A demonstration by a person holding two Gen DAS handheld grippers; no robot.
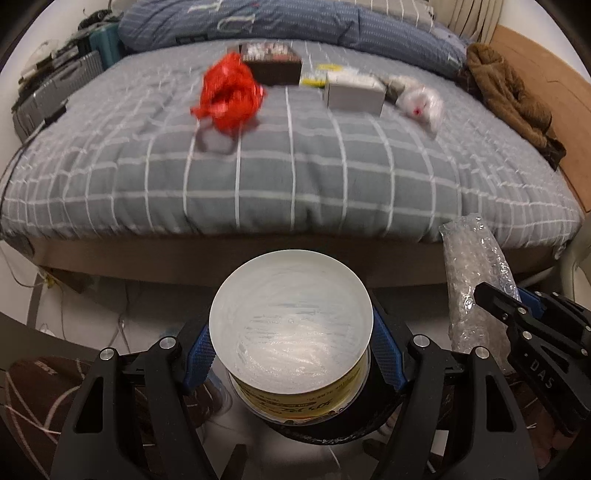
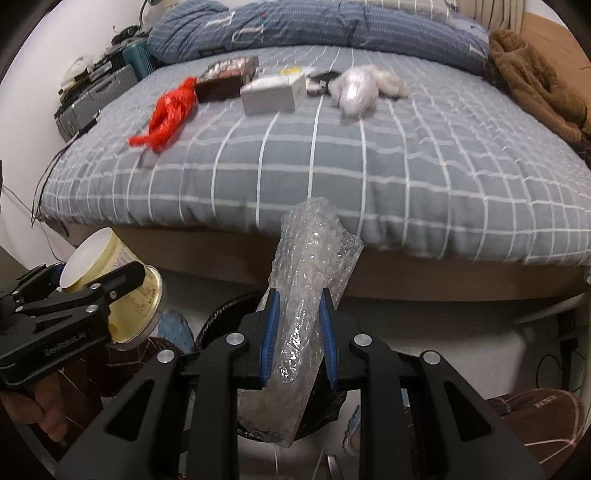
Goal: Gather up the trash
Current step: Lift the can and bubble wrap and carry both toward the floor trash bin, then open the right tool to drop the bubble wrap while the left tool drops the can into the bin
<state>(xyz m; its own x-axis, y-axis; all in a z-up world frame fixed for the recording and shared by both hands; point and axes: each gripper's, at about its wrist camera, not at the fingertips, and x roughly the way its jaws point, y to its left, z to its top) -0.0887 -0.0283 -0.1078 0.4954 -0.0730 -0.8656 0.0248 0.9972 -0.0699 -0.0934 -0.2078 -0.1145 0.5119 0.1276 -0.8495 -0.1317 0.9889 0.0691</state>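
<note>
My left gripper [image 1: 291, 354] is shut on a round yellow tub [image 1: 291, 325], its white flat end facing the bed; the tub [image 2: 110, 284] also shows in the right wrist view. My right gripper [image 2: 298, 306] is shut on a roll of bubble wrap [image 2: 314, 243], which sticks out past both ends of the pads. Both hang in front of the bed, over a bin lined with a black bag [image 2: 218, 325]. On the grey checked bed [image 1: 295, 177] lie a red plastic bag [image 1: 229, 92], a white box [image 1: 354, 92], a dark box [image 1: 273, 62] and a crumpled clear bag [image 1: 421, 101].
A blue folded duvet [image 1: 295, 18] lies along the bed's far side and a brown garment [image 1: 509, 96] at its right edge. Cases and clutter [image 1: 59, 85] stand left of the bed. Brown slippers [image 2: 535, 424] and cables lie on the floor. A hand [image 2: 44, 413] holds the left gripper.
</note>
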